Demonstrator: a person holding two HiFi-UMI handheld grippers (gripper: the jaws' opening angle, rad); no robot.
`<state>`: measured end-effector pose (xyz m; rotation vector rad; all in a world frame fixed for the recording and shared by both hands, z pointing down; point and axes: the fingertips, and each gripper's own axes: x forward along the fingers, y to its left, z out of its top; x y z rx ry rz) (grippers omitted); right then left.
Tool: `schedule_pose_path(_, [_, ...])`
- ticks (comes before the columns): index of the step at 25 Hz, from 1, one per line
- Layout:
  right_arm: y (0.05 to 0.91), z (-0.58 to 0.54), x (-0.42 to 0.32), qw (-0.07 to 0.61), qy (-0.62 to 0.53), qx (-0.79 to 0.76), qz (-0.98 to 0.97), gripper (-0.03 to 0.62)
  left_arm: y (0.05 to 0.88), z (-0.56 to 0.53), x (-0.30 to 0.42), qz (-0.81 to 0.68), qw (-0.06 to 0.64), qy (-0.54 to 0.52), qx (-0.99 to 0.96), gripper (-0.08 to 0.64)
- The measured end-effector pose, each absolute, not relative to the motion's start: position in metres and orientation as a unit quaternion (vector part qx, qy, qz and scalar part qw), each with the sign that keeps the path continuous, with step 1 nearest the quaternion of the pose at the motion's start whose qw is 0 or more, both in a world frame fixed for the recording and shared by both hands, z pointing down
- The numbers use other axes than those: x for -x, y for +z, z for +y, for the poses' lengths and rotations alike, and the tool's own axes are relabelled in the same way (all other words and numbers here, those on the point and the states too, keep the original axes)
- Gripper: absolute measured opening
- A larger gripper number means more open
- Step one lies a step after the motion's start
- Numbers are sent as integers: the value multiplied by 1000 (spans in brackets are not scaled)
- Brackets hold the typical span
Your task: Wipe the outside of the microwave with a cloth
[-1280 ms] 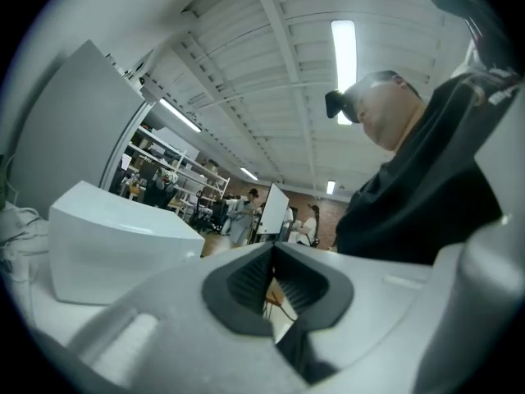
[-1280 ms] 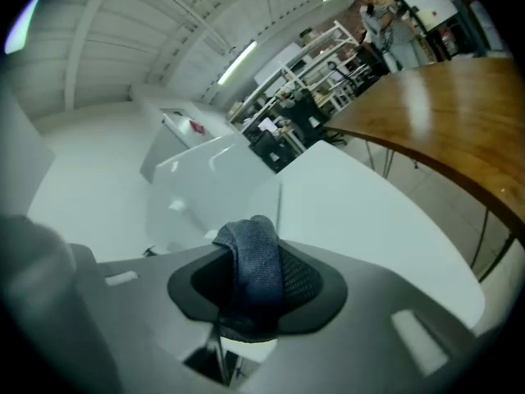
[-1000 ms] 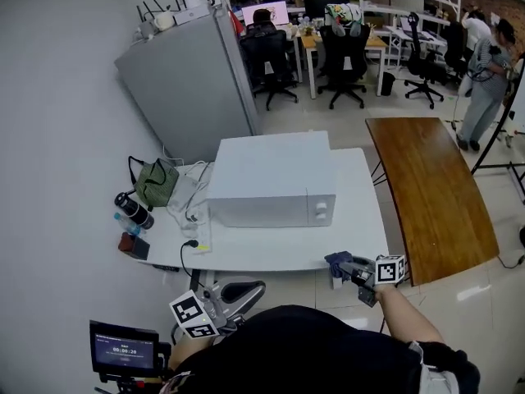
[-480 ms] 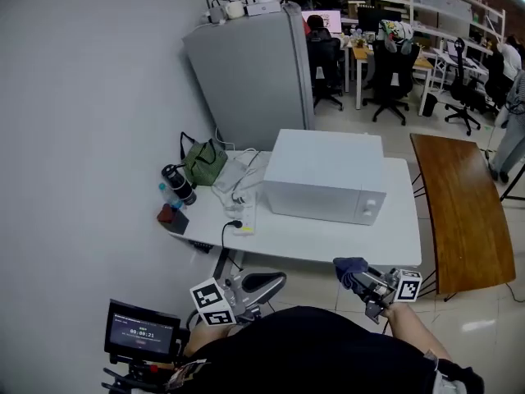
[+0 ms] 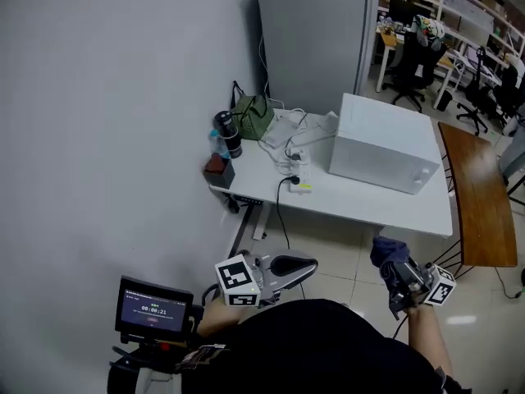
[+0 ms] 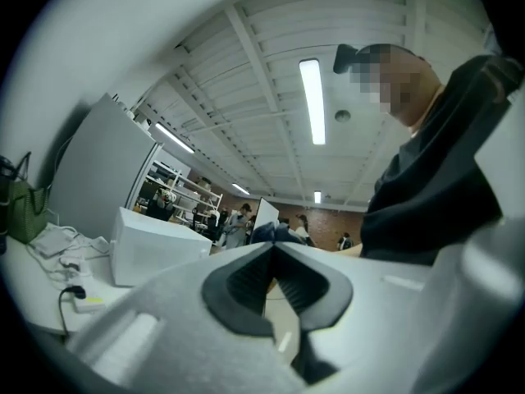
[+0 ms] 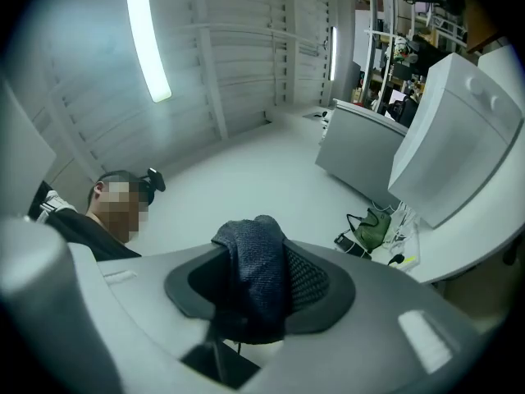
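left claw (image 5: 294, 264): jaws closed on each other with nothing between them (image 6: 273, 257); held low near the person's body, well short of the desk (image 5: 328, 208)
desk clutter: green bag (image 5: 251, 113), dark bottle (image 5: 227, 133) and power strip (image 5: 297, 176) with cables, all at the left end, left of the microwave
microwave (image 5: 381, 142): white box on the right half of the desk, two knobs on the front; touches neither claw
cloth (image 5: 384, 249): dark blue-grey knit, bunched, in the air below the desk's near edge, well apart from the microwave
right claw (image 5: 395, 266): clamped on the cloth (image 7: 261, 269), which folds over between the jaws and pokes out past the tips
handling, cloth: probably soft, light and limp, should mould to flat panels; the hold looks firm; the wad past the tips is the wiping pad
handling, microwave: rigid, smooth casing, likely heavy enough to stay put under light wiping; the knobs may snag the knit
where to hold: keep the cloth gripped at mid-fold
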<state>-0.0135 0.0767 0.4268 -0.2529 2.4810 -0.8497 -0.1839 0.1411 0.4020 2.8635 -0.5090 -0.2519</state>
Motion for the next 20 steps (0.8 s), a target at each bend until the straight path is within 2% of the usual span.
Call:
schedule_pose_path(4, [401,118,24,258,-300,95,914,164,392,166,187,-150,118,-100,-977,3])
schedule_pose_path(9, [385,158,1,244,-262,88,930,164,380,195,151,-132,96,-96,-982,3])
schedule_pose_path(15, [371,251,-108,249,-246,87,933,150,361,284,37,-146,88,-97,-981,3])
schedule_pose_path(20, [366,232,-118,161,-211,148,953,143,354,275,24,-149,107,-119,-976,3])
